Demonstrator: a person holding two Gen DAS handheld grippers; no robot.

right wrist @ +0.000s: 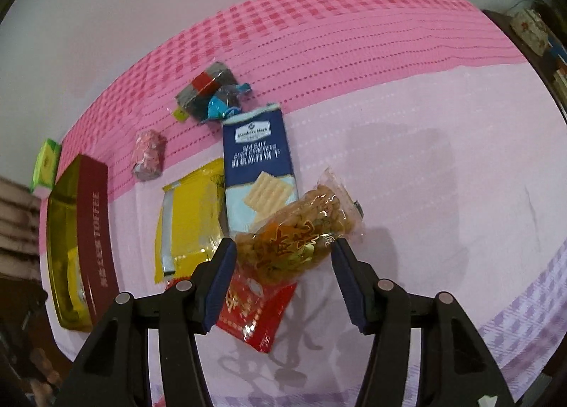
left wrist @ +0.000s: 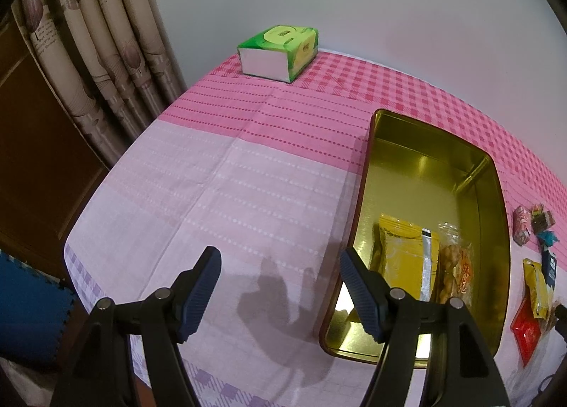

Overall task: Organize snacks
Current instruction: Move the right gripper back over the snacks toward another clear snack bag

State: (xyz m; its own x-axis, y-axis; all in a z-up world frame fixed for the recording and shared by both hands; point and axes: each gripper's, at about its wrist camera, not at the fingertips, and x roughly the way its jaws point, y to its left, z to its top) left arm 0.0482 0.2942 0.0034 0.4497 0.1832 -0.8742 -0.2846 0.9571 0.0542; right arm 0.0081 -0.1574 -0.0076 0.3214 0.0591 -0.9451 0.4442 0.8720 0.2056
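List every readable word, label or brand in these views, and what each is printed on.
"TOFFEE": side of the dark red rectangular tin.
"SEA SALT SODA CRACKERS": blue cracker packet; its brand line is blurred.
Chinese characters on the clear peanut bag, red packet and tin: unreadable.
Green tissue pack: too small.

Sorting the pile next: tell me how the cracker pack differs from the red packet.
The cracker pack is long, blue and white; the red packet is squarish with white print. The cracker pack shows nearly whole; the red packet lies half under the peanut bag. Both lie flat outside the tin.
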